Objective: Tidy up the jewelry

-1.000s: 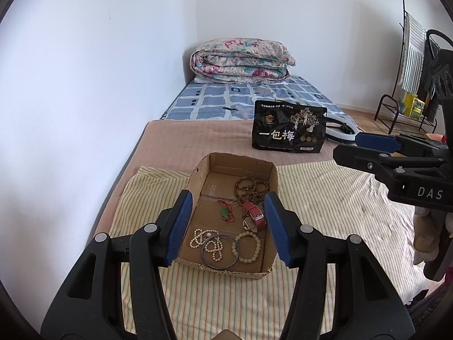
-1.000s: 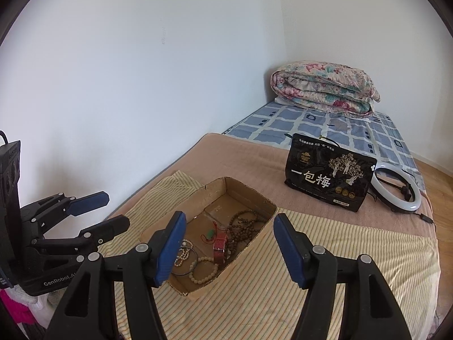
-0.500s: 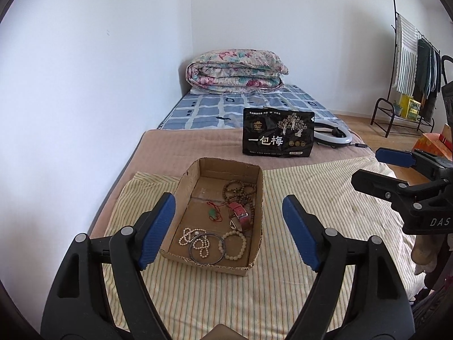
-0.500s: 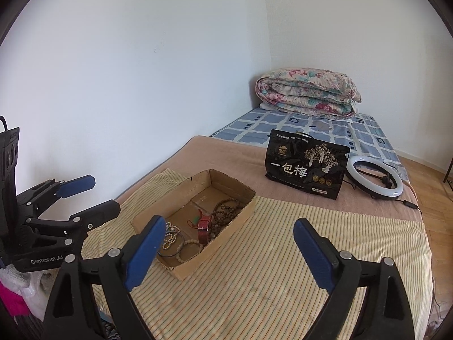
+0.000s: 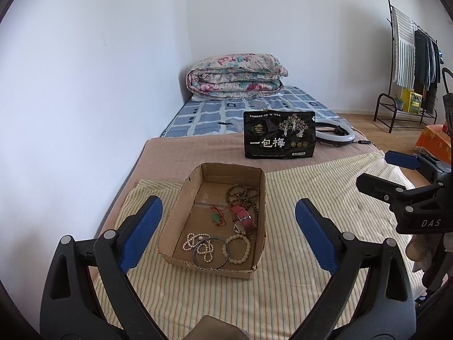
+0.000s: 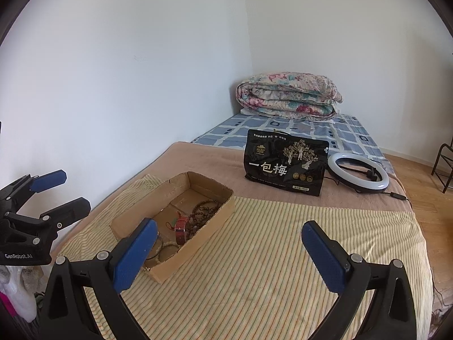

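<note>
Sitting on the striped cloth (image 5: 297, 198), cardboard box (image 5: 181, 226) holds the jewelry: pearl strand (image 5: 198, 243), red watch (image 5: 242, 218), brown beads (image 5: 243, 194). Black pouch (image 5: 279, 134) stands at 12 o'clock beyond it, ring light (image 6: 358, 171) just right. Left gripper (image 5: 228, 221) opening wide, empty, straddling the box. Right gripper (image 6: 228, 250) wide, empty. Near box wall hides pearls in right view.

The left claw (image 5: 228, 233) hung above the striped cloth (image 5: 297, 226), its jaws opening around nothing. Ahead sat a cardboard box (image 5: 260, 250) holding a red watch (image 5: 243, 218), a pearl string (image 5: 198, 245) and bead bracelets (image 5: 240, 248). The right claw (image 5: 393, 172) stood open at the right.
</note>
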{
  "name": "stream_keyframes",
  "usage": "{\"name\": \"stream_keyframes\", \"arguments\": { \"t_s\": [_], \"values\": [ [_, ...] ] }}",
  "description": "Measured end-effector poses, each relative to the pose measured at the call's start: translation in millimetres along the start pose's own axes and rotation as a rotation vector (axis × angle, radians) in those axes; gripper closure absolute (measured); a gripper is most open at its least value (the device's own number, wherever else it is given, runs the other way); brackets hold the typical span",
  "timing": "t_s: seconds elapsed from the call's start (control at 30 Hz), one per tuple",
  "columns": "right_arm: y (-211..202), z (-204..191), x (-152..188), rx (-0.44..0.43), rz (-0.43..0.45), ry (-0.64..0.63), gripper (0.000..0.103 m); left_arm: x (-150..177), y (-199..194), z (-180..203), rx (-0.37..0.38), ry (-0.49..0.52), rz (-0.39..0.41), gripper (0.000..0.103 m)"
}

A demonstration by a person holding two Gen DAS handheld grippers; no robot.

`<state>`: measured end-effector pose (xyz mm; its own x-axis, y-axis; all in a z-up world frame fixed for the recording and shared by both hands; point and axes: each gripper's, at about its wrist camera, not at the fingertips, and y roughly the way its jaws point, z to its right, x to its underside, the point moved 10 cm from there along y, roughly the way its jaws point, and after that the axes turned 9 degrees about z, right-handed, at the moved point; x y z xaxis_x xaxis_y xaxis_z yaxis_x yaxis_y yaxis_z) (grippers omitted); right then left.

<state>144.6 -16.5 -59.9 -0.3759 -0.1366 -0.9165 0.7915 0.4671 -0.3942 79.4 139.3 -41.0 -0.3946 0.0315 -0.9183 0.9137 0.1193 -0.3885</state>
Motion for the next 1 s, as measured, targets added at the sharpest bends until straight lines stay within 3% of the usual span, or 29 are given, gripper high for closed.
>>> {"name": "stream_keyframes", "arguments": {
  "t_s": [0.37,1.0],
  "values": [
    [2.8,0.9,11.5,0.012,-0.027,-0.038,0.0,7.7,1.7,-8.9,-0.052,0.022,-0.024,0.002],
    [3.2,1.7,15.6,0.016,-0.037,-0.049,0.0,6.4,1.2,0.1,-0.057,0.056,-0.019,0.001]
  ]
}}
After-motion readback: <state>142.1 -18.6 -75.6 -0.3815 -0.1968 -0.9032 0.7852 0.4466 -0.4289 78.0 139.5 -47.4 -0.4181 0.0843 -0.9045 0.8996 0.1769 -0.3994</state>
